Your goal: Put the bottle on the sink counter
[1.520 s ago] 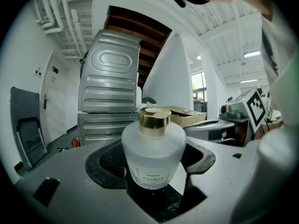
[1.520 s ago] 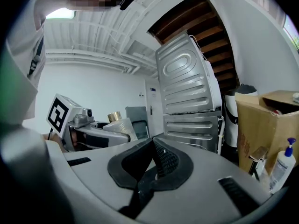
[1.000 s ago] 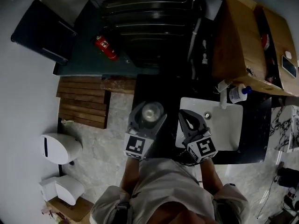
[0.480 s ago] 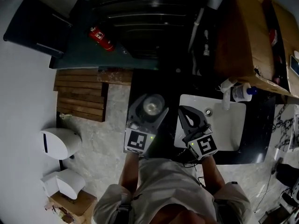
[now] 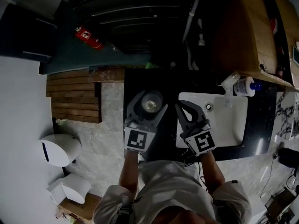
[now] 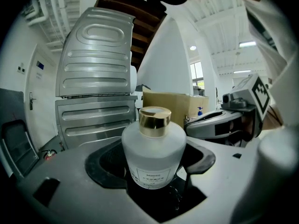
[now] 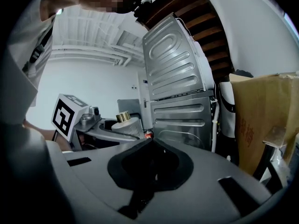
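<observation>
A frosted white bottle (image 6: 154,155) with a gold cap stands upright between the jaws of my left gripper (image 6: 156,176), which is shut on its body. In the head view the bottle (image 5: 150,102) and left gripper (image 5: 149,97) hang over the black sink counter (image 5: 135,80), left of the white basin (image 5: 224,122). My right gripper (image 5: 181,106) is beside it over the basin's left rim, shut and holding nothing. In the right gripper view its jaws (image 7: 150,146) meet, and the bottle (image 7: 126,124) shows to their left.
A soap pump bottle (image 5: 244,86) and a tap stand at the basin's far right corner. A wooden cabinet (image 5: 252,31) rises behind it. Metal appliances (image 5: 140,17) fill the back, with a fire extinguisher (image 5: 87,38) and a white bin (image 5: 58,148) on the floor at left.
The head view has drifted, so the sink and counter sit slightly differently in frame. Both grippers hold about the same pose, the bottle still gripped in the left one.
</observation>
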`<state>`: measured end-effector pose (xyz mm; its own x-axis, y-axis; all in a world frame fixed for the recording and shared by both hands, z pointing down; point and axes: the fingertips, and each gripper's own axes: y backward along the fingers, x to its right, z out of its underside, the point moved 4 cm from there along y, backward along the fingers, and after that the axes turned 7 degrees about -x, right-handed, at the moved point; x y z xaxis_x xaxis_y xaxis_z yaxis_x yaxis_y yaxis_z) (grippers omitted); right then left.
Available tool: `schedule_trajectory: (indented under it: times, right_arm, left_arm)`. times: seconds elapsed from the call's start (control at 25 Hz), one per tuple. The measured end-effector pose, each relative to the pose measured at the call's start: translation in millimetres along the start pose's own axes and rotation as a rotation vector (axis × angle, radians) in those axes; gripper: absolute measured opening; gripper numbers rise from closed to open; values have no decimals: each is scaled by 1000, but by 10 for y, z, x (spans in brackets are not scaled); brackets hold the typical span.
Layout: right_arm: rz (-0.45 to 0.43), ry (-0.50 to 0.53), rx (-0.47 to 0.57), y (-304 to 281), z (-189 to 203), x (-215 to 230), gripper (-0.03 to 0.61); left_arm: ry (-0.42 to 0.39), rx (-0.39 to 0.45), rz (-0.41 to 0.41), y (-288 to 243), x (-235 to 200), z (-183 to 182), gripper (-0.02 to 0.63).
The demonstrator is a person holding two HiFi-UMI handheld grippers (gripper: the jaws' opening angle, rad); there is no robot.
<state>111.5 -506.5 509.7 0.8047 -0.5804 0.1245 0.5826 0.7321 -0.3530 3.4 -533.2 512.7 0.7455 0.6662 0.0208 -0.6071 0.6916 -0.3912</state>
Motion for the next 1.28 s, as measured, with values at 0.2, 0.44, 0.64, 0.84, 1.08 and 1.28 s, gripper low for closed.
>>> schedule_trajectory:
  times: [0.2, 0.44, 0.64, 0.84, 1.08, 1.28]
  right_arm:
    - [35, -23, -17, -102, 107, 106, -3]
    - [68, -24, -50, -183, 247, 189, -3]
    - [77, -36, -72, -269, 359, 216, -3]
    - [75, -35, -78, -368, 492, 254, -3]
    - [74, -78, -99, -500, 646, 318, -3]
    - [72, -75, -120, -578, 734, 366, -3]
  left_arm:
    - [-5, -20, 17, -152, -38, 104, 330]
    - [-14, -20, 24, -303, -113, 198, 330]
    - [6, -23, 30, -418, -156, 297, 330]
    - [17, -45, 38, -540, -190, 431, 330]
    - [29, -65, 39, -659, -246, 578, 330]
    - [32, -79, 34, -765, -294, 695, 330]
